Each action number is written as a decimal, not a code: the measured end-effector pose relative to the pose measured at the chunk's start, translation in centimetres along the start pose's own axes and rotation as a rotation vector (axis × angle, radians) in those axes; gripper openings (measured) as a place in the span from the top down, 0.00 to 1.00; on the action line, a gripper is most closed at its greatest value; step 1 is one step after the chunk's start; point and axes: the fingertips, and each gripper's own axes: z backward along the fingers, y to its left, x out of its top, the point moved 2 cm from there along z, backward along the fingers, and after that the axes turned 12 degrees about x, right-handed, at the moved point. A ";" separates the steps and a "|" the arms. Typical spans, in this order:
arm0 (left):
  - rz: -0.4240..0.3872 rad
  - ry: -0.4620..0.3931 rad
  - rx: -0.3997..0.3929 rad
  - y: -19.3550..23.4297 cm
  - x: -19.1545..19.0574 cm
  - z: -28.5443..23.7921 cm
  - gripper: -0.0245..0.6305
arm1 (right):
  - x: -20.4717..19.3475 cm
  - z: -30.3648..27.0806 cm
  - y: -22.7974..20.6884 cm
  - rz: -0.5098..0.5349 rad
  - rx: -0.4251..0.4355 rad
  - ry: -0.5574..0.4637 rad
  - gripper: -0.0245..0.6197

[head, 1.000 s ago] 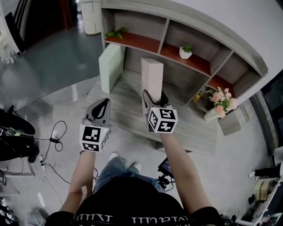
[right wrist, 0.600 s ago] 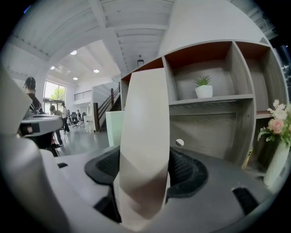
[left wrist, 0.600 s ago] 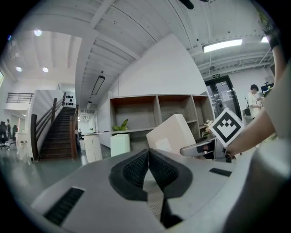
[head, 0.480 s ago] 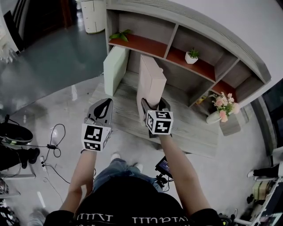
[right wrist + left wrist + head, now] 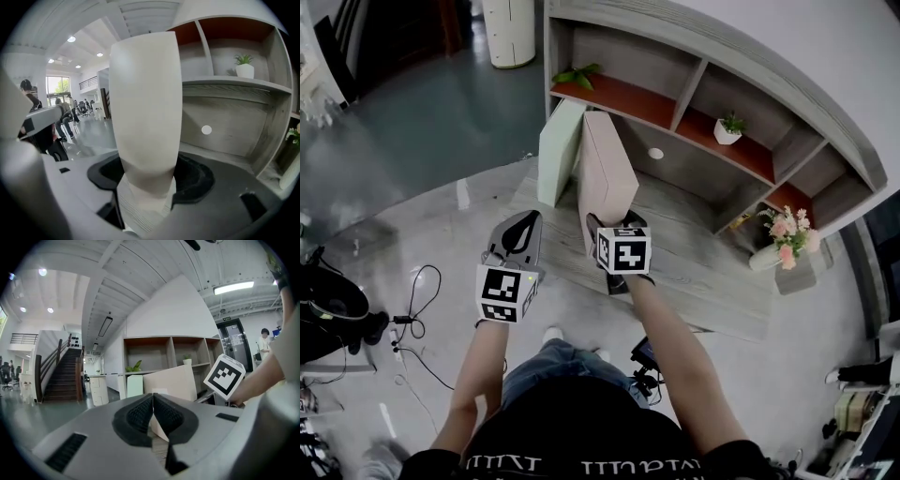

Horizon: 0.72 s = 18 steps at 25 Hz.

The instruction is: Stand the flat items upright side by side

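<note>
Three open compartments with reddish floors run across the shelf unit (image 5: 741, 56) beyond the right claw (image 5: 614, 223). The one ahead and to its left holds a leafy green sprig (image 5: 577, 75). The one ahead and to its right holds a small plant in a white pot (image 5: 729, 128). What the far-right one holds cannot be made out. Well off to the claw's right, a white vase of pink flowers (image 5: 780, 234) stands on the grey wooden platform (image 5: 703, 277) below the shelves.

The right claw is clamped on the near lower edge of a flat beige box (image 5: 605, 169), with both pads pressing its broad faces. The box rises straight ahead of the claw, narrow edge on. It is plain and pale pinkish-beige, and it leans a little in the head view. Just beyond it, on the claw's left, a flat pale green box (image 5: 560, 150) stands upright on the platform; whether the two touch is unclear.

The left claw (image 5: 523, 230) hangs to the left of the right one. Its jaws are pressed together with nothing between them, and both boxes lie ahead and to its right.
</note>
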 end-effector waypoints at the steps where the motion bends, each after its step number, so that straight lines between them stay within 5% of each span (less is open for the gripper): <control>1: 0.002 0.001 0.007 0.5 -0.1 0.0 0.94 | 0.0 -0.6 0.4 -0.010 0.004 0.008 0.48; 7: 0.013 0.005 0.046 3.2 -0.9 -0.2 0.94 | -0.6 -3.3 1.8 -0.043 0.022 0.053 0.48; 18: 0.045 0.008 0.089 6.0 -2.2 -1.0 0.94 | 0.3 -6.6 2.2 -0.051 -0.073 0.093 0.46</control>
